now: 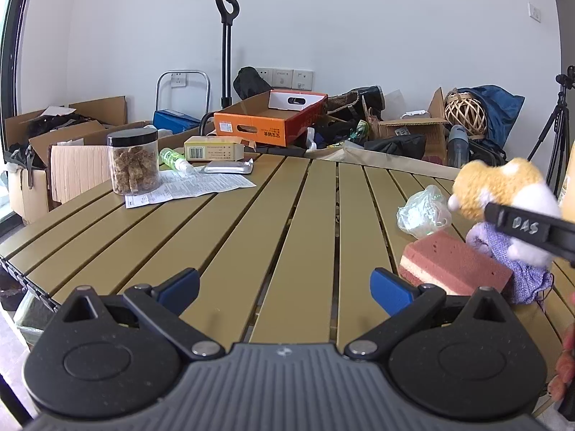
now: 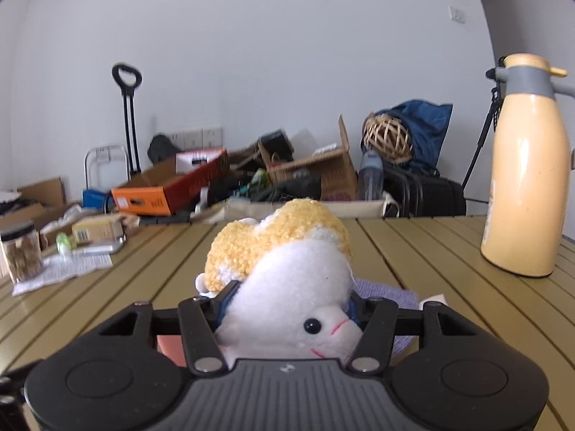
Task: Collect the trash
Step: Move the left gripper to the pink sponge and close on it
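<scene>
The right hand-held gripper (image 2: pixel 287 309) is clamped on the plush (image 2: pixel 287 273) above the table (image 2: pixel 413 244); the left hand-held gripper (image 1: pixel 285 287) stands apart, empty. Lift the plush gently, clear of the crumpled bag (image 1: pixel 424 215).

Cluttered home storeroom: cardboard boxes (image 1: pixel 64 133), hand trolley (image 1: pixel 226 46), slatted table (image 1: pixel 251 222).

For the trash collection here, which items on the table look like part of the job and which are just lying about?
Likely trash:
crumpled plastic wrap
printed paper sheet
empty blister pack

Just lying about, probably:
plush toy, between the right gripper fingers
sponge
snack jar
thermos
small green bottle
</scene>
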{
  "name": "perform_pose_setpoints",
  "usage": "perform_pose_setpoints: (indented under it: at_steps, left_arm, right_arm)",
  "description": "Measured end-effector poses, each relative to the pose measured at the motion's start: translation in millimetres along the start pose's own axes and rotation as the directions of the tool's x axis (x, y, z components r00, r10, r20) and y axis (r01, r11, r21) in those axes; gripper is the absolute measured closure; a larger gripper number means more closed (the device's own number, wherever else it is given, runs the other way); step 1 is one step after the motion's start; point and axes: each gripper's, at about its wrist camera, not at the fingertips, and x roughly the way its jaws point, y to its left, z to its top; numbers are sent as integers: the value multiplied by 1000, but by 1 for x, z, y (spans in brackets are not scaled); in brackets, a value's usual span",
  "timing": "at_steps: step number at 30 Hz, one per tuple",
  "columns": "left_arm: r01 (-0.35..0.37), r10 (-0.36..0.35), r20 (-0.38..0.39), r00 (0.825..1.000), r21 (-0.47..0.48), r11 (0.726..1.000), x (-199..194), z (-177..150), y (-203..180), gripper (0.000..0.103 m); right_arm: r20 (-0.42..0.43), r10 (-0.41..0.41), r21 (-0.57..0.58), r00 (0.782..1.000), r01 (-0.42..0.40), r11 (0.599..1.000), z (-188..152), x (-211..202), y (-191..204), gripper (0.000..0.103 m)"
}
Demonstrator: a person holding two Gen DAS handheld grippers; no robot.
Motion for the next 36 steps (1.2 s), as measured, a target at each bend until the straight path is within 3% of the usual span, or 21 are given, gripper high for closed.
perform_pose_setpoints:
  at_steps: [9,16,22,30,36]
  left_arm:
    - [58,-58,-21,998,-17,998,-3,1,-2,0]
    - [129,-129,-34,991,-8,992,-30,4,-11,0]
    - [167,-164,-89,982,27,986,-37,19,-38,0]
    - [156,-148,-191,970,28,987,-5,38,-87,0]
    - [64,-50,-242,969,52,997,31,54,-128,0]
  right_arm:
    - [40,10,26,999,-11,1000,17,-43,-17,47]
    - [58,-38,12,998,38,999,22,-101,-42,47]
    - [62,-96,88,993,91,992,6,-144,-77,47]
    - [92,-131,161,987,115,980,-16,-168,-122,47]
    - [83,-164,213,983,143,966,-30,-157,-158,47]
